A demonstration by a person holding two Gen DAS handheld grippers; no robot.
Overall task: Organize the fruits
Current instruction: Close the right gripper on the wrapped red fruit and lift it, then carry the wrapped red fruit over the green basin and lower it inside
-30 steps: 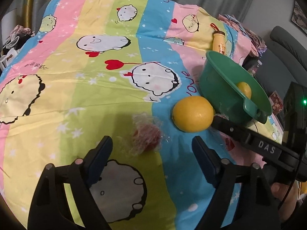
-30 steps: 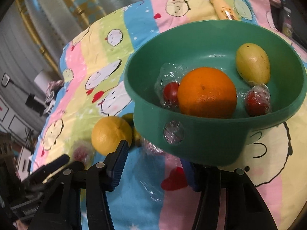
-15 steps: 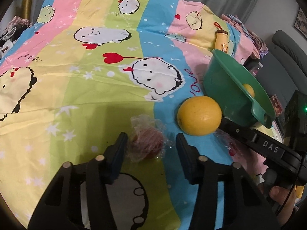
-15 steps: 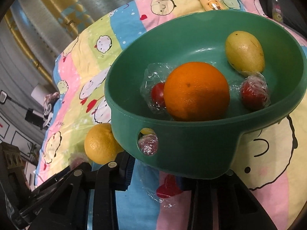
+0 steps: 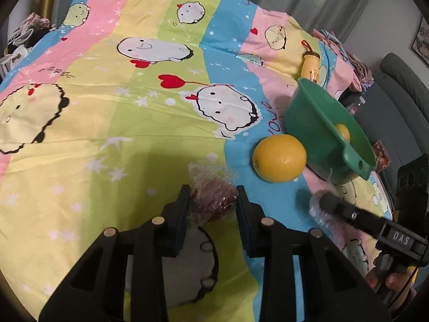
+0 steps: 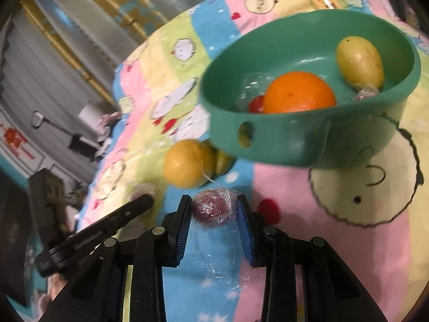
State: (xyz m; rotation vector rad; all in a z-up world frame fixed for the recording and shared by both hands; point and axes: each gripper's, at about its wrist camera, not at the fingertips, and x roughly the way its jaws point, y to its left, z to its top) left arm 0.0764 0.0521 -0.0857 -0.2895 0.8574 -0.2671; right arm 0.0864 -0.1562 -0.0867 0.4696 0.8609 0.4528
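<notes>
Bed under striped cartoon bedsheet (image 5: 161,112). Green bowl (image 6: 281,145) holds orange (image 6: 299,92), yellow fruit (image 6: 359,61), wrapped red fruits. Large lemon (image 5: 278,158) lies just beside bowl. Left gripper (image 5: 213,201) jaws just closing, pads gripping plastic-wrapped red fruit (image 5: 211,198) near lemon. Right gripper (image 6: 214,209) jaws just closing, clamped on second wrapped red fruit (image 6: 211,208) in front of bowl.

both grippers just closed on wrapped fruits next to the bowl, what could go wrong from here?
1. Both jaws have just been closing. The left gripper and right gripper each pinch a wrapped red fruit through loose cling film, which may slip or tear.
2. The yellow citrus lies loose beside the green bowl; a passing gripper could roll it.
3. The bowl already holds an orange, so dropped fruits could bounce.
</notes>
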